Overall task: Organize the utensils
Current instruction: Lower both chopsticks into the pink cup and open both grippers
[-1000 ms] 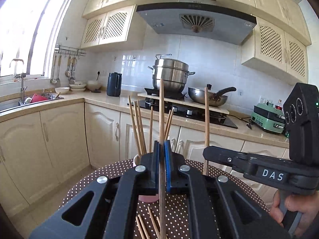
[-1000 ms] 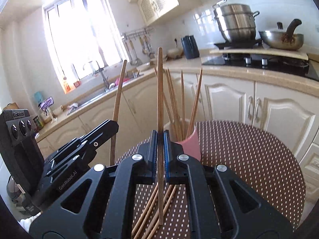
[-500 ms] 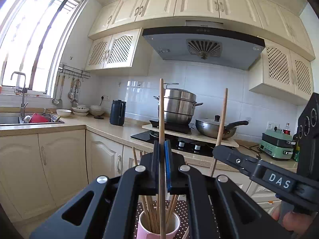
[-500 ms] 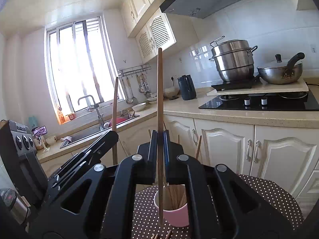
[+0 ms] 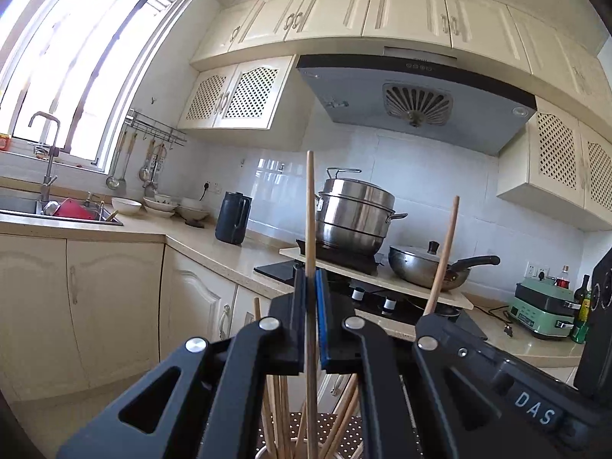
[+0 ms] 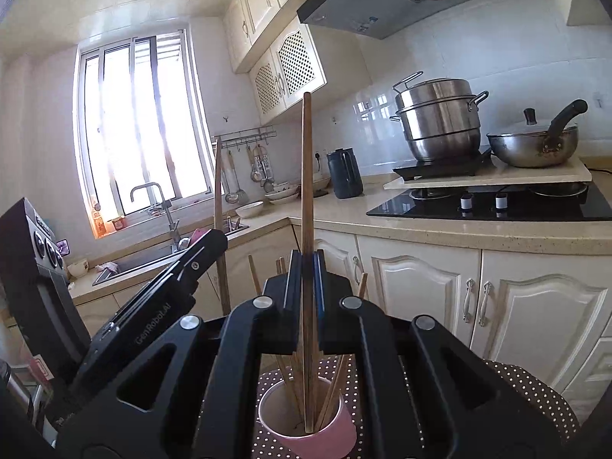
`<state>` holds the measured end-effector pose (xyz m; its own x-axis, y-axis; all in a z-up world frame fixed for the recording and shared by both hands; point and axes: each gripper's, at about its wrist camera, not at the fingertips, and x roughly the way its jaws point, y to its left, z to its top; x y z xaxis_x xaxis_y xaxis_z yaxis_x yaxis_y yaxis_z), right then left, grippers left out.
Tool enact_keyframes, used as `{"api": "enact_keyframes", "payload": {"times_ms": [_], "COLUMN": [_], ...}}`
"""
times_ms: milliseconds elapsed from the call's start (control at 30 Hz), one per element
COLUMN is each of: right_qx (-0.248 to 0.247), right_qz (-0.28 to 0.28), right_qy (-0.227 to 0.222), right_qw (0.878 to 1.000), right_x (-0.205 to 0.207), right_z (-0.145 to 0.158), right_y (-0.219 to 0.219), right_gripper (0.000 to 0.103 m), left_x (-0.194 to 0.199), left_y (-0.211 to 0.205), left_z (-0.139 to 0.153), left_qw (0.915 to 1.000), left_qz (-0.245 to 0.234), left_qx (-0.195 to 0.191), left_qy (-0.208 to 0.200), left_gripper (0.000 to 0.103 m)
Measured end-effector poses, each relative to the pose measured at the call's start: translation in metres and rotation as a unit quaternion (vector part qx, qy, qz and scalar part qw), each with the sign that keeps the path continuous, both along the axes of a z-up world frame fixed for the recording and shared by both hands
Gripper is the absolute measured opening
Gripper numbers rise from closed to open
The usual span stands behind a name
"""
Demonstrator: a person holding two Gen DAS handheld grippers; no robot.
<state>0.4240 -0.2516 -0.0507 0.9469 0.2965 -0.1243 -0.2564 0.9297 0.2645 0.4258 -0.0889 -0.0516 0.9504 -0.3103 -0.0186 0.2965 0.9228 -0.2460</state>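
Since the earlier frame both of my tongs have risen and levelled out: the dotted surface (image 6: 535, 394) that filled the lower view has dropped almost out of sight, and the pink cup (image 6: 306, 426) now sits directly below the tips instead of ahead of them. Left tongs (image 5: 310, 287) are pressed together on a single wooden chopstick (image 5: 310, 222), held upright, its top end well above the pads and its lower length running down between the fingers toward the cup (image 5: 267, 453), whose rim only just shows at the bottom edge. Right tongs (image 6: 307, 267) likewise pinch one upright chopstick (image 6: 306, 176); its lower tip reaches inside the cup, among the loose chopsticks (image 6: 332, 386) already leaning there. Whether that tip touches the cup floor I cannot tell. Seen from my right wrist, the left tongs (image 6: 220, 239) stand just to the left of the right ones, their chopstick (image 6: 218, 199) near-parallel to mine. Beyond both tips: stacked steel pot (image 6: 440, 118) and pan (image 6: 535, 145) on the stove.
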Motion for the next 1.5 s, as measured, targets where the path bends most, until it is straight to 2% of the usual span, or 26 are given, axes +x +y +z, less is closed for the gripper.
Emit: {"api": "enact_keyframes", "payload": {"times_ms": [200,367,467,533,833,1000,1233,1500], "right_qx": [0.004,0.01,0.006,0.005,0.005,0.005,0.01,0.021], "right_qz": [0.01,0.023,0.028,0.027,0.033,0.035,0.034,0.037], "right_qy": [0.009,0.021,0.028,0.031,0.031,0.036,0.048,0.07], "right_qw": [1.0,0.999,0.999,0.999,0.999,0.999,0.998,0.997], "right_x": [0.002,0.004,0.004,0.005,0.004,0.007,0.011,0.013], "right_z": [-0.013,-0.024,-0.032,-0.035,-0.033,-0.038,-0.047,-0.053], "right_y": [0.003,0.005,0.007,0.008,0.007,0.007,0.004,0.001], "right_gripper": [0.006,0.006,0.006,0.006,0.006,0.006,0.006,0.007], "left_x": [0.007,0.012,0.008,0.008,0.004,0.009,0.02,0.016], "left_y": [-0.012,-0.006,-0.007,-0.003,-0.004,-0.007,-0.005,-0.001], "left_z": [-0.017,-0.03,-0.037,-0.035,-0.015,-0.019,-0.037,-0.053], "left_qw": [0.9997,0.9992,0.9987,0.999,0.999,0.9986,0.999,0.997], "left_qz": [0.004,-0.007,0.003,-0.001,0.027,0.036,0.034,0.011], "left_qx": [0.023,0.021,0.042,0.031,0.018,0.025,0.029,0.063], "left_qy": [0.004,0.032,0.028,0.032,-0.03,-0.03,0.0,0.044], "left_gripper": [0.006,0.006,0.006,0.006,0.006,0.006,0.006,0.006]}}
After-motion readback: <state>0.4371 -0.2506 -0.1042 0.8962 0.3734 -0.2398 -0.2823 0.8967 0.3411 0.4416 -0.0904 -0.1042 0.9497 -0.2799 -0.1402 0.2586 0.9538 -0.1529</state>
